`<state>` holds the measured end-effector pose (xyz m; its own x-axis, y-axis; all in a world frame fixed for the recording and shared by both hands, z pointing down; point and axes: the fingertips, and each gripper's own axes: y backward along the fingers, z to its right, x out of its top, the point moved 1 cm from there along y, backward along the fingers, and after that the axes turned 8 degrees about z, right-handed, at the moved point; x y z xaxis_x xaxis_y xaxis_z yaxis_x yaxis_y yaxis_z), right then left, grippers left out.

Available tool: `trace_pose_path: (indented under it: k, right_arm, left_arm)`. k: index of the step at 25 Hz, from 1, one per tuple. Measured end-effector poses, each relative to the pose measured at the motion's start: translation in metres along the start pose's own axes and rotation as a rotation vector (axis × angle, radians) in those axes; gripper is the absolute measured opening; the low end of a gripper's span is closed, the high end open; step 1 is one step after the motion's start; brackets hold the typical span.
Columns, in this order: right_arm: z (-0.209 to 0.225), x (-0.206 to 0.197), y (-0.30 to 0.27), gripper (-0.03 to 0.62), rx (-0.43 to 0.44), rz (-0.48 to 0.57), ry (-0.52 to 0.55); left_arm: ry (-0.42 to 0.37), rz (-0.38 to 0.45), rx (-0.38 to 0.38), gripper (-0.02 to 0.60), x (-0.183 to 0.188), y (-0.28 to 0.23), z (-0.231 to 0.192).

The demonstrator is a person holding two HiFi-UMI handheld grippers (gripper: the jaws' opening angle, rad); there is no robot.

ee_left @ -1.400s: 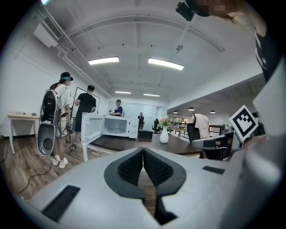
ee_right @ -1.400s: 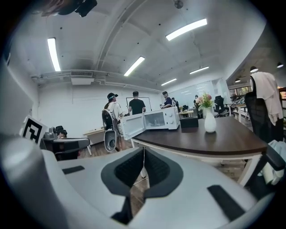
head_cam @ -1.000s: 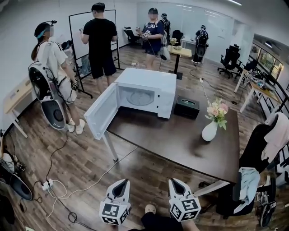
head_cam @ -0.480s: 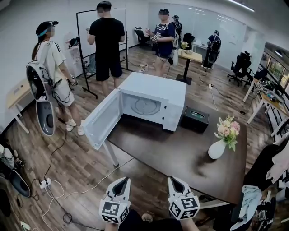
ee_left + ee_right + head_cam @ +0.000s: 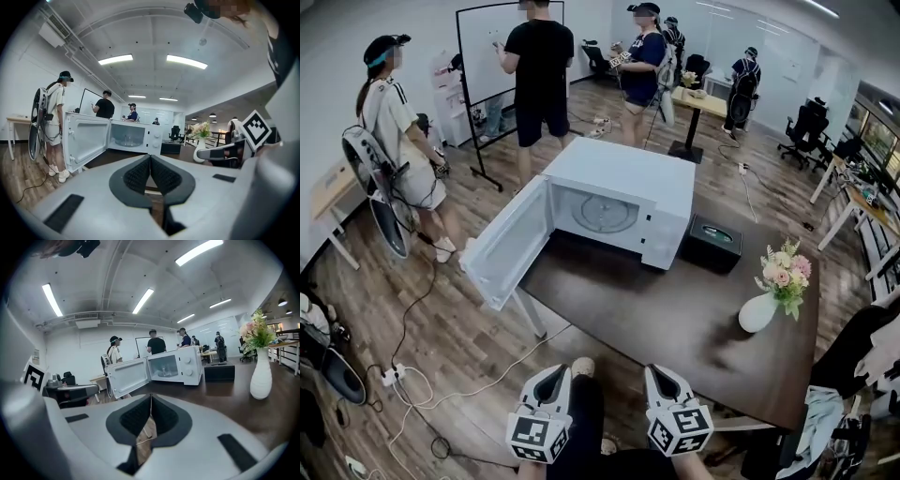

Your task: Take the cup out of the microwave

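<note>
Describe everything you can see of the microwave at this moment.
The microwave is a white, boxy countertop unit standing upright on the dark table, near its far left corner. Its door, hinged at the picture's left, is swung wide open and overhangs the table edge. Inside lies a round glass turntable; something clear seems to stand on it, too small to be sure. Two round knobs sit on the front panel, right of the opening.
</note>
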<state>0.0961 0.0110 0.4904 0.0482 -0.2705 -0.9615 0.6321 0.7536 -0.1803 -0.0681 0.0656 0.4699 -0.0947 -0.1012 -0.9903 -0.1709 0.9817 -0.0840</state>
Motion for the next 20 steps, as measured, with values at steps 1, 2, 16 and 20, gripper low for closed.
trace_pose_path:
  k: [1,2,16,20]
  right_arm:
    - [0.003,0.000,-0.007,-0.006,-0.003,-0.003,0.002]
    - [0.005,0.002,-0.016,-0.006,-0.004,-0.006,0.005]
    - [0.040,0.054,-0.160,-0.006,-0.065,0.014,0.001]
    - [0.054,0.065,-0.195,-0.006,-0.104,0.014,-0.011]
  left_arm:
    - [-0.003,-0.003,0.000,0.005,0.000,-0.008,-0.002]
    - [-0.006,-0.003,0.000,0.005,0.001,-0.018,-0.006]
    - [-0.018,-0.005,-0.076,0.005,0.033,-0.180,-0.082]
    - [-0.016,-0.013,-0.107,0.005,0.039,-0.222,-0.100]
